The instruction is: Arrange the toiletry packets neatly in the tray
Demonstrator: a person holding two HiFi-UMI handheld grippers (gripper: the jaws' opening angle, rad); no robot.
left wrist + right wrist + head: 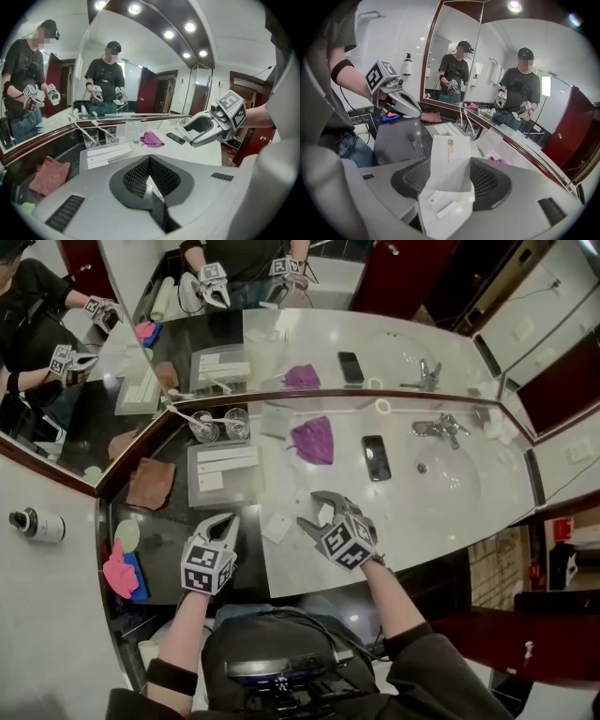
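Toiletry packet [449,159] sits pinched upright between the right gripper [312,510] jaws.

Place is reading as a hotel-style bathroom: a white vanity counter [281,474] is running under angled wall mirrors [309,343], a basin [445,486] with a chrome tap [441,427] is sitting in it, and two glasses [220,425] are holding toothbrushes [183,414] beside a tray [239,489] of toiletry packets [225,457].

Our left gripper [149,159] has its jaws pressed together, nothing between them. Beyond it we see the tray [83,158] holding long white toiletry packets [110,152], two glasses [90,138] with toothbrushes behind it, a purple cloth [152,139], a phone [176,138], and the right gripper [188,135] hovering at right.
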